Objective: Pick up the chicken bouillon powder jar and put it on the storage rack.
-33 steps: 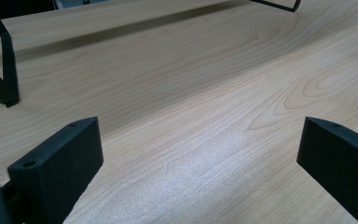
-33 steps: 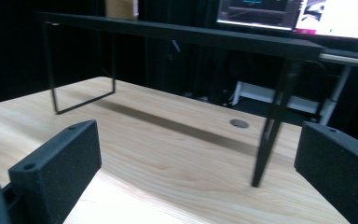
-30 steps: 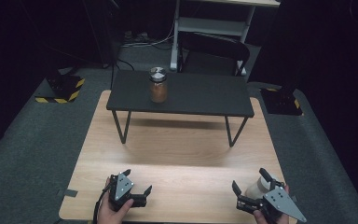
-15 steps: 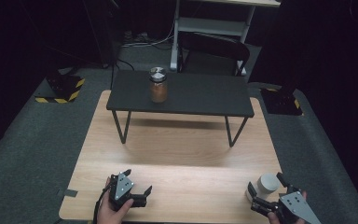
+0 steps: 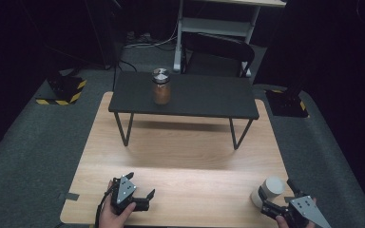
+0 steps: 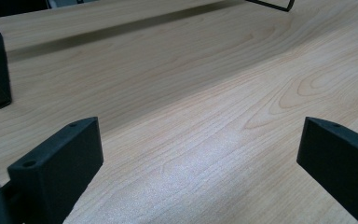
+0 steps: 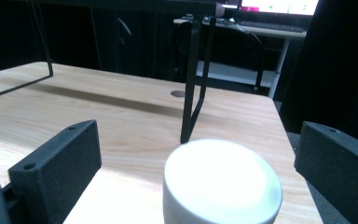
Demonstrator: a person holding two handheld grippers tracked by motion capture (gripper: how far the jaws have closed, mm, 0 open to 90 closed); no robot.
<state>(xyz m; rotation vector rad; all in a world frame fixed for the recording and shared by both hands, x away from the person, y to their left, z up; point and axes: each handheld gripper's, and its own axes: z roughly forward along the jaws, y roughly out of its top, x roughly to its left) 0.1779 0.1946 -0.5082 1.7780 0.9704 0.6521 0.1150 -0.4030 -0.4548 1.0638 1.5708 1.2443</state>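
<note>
Right gripper [image 5: 276, 202]: sitting at the near right corner of the worktop [image 5: 185, 156] with its jaws spread wide on either side of the white pot [image 5: 269, 191]; neither jaw is touching it, so the pot is standing on its own and not being held
White pot: standing upright near the right edge of the worktop, lid up; in the right gripper view it [image 7: 221, 184] is sitting squarely between the jaws, probably lined up for a grasp
Left gripper [image 5: 140, 194]: resting low at the near left, jaws spread over bare wood and gripping nothing; seemingly waiting
Jar [image 5: 161, 86]: standing on the small black table [image 5: 204, 97] at the far side, well apart from both grippers
Change: half a second back the right gripper and pot were lying nearer the right edge; both are now sitting slightly further left; the left gripper is staying put
</note>
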